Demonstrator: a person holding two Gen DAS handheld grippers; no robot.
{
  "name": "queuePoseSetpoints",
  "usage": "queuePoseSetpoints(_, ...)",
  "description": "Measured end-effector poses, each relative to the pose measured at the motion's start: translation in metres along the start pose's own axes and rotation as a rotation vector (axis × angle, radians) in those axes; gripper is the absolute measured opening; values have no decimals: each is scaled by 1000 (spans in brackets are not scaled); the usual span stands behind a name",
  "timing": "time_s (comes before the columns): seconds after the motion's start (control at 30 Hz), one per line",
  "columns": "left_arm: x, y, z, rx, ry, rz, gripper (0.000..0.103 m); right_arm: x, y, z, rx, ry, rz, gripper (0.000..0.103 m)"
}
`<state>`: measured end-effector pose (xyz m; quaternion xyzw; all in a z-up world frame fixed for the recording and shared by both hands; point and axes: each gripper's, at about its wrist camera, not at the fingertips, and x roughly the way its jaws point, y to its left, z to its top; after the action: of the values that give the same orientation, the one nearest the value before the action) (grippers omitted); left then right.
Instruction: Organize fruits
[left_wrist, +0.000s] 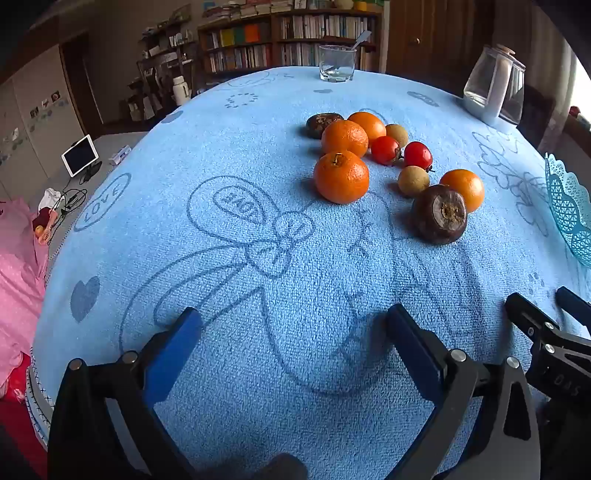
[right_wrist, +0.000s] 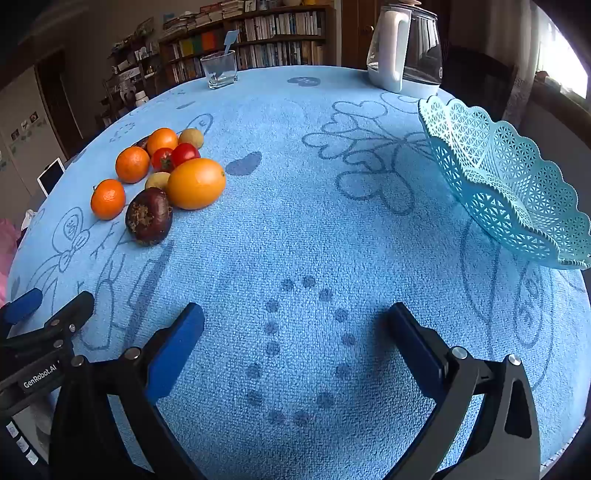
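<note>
A: How are the two tools held, taken from left to right?

B: The left gripper (left_wrist: 293, 319) is carried fully spread with nothing between its fingers, tilted down over bare blue towel (left_wrist: 221, 258). The right gripper (right_wrist: 295, 319) is held the same way, wide apart and empty. Nothing has been picked up yet, it is judged, so both are kept ready.

A: Where is the fruit found?

B: In the left wrist view, the fruit cluster (left_wrist: 388, 162) is seen at about one o'clock from the left gripper, well apart. In the right wrist view, it lies at about eleven o'clock. The lattice basket (right_wrist: 509, 184) stands empty at two o'clock, probably set there as the destination.

A: What is counted?

B: Four oranges are counted, including the largest orange (right_wrist: 195, 183); two red tomatoes; two small tan fruits; two dark brown fruits, the nearer brown fruit (left_wrist: 439, 214) touching an orange.
</note>
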<state>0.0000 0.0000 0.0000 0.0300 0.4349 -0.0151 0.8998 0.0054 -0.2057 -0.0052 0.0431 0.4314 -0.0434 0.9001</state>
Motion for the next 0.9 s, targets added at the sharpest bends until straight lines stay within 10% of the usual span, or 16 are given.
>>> queuePoseSetpoints(0.9, 2, -1, 1, -4, -3, -6, 98, 0, -1, -1, 5, -4, 8, 101)
